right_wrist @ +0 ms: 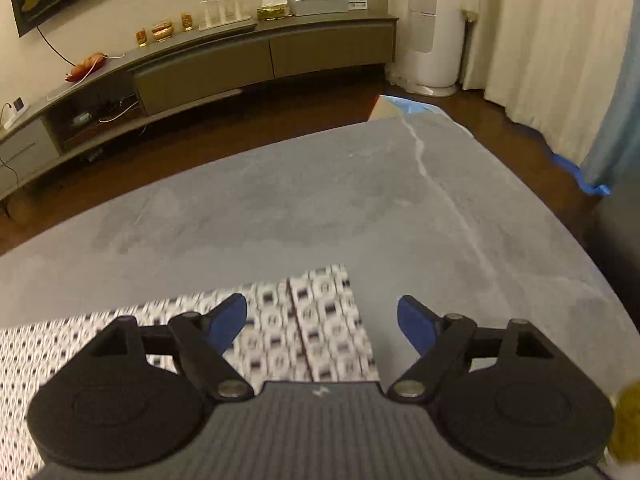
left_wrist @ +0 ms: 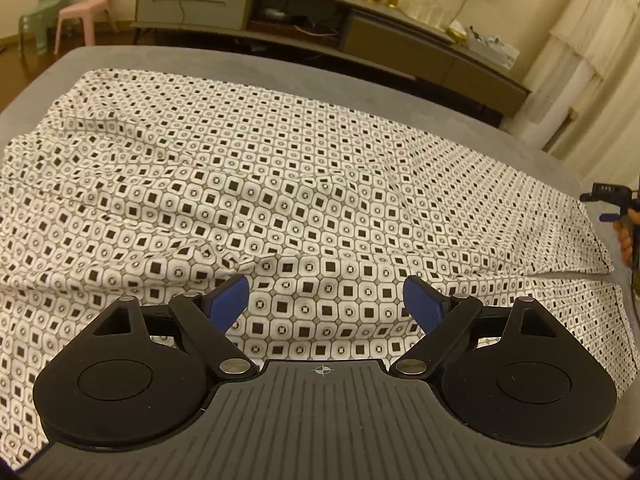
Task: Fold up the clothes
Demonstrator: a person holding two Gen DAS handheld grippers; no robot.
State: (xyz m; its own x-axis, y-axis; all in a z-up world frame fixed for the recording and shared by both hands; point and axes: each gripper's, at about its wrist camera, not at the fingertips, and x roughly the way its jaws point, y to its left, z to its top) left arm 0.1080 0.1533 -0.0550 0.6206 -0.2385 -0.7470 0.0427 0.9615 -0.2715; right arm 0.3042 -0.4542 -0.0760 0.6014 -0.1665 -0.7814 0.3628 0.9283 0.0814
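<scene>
At the bottom of each view the left gripper (left_wrist: pixel 326 300) and right gripper (right_wrist: pixel 322 322) stood wide open, holding nothing. The trousers (left_wrist: pixel 280 184) lay spread flat on the grey bed (right_wrist: pixel 360 200), filling the left view, their hems at lower left of the right view. Beyond stood the cabinet (right_wrist: pixel 260 56); folding looked barely begun, every fold left.

From the left hand-held gripper (left_wrist: pixel 326 300) we look steeply down, close over the patterned garment (left_wrist: pixel 280 184) on the grey bed (left_wrist: pixel 240 64). Our right hand-held gripper (right_wrist: pixel 322 320) view faces likewise, nearer the garment's end. Both share the TV cabinet (right_wrist: pixel 260 56).
</scene>
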